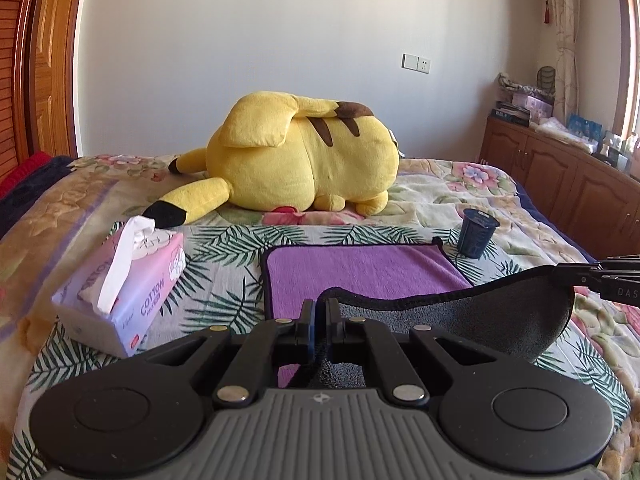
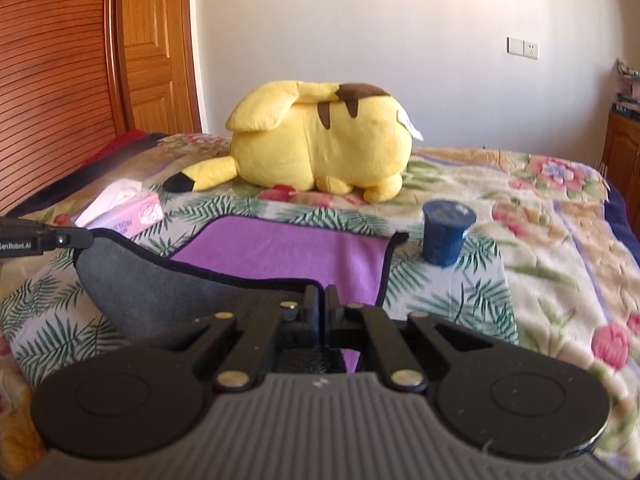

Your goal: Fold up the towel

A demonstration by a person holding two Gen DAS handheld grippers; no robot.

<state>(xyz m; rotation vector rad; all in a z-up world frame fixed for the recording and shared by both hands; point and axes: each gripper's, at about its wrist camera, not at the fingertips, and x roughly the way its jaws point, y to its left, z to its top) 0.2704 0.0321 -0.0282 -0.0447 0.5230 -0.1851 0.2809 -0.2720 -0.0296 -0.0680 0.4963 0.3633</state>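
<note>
Towel: purple top face, grey underside, black trim; far part flat on the bed, near edge lifted and slung between the two tongs.
Left tongs: clamped together on the near-left corner of the towel.
Right tongs: clamped together on the near-right corner.
Writing: "COTTON" on the pink tissue pack; "GenRobot.AI" on the left tongs, seen in the right view.
Blue cup: just beside the towel's far-right corner.
Yellow plush: behind the towel.
</note>
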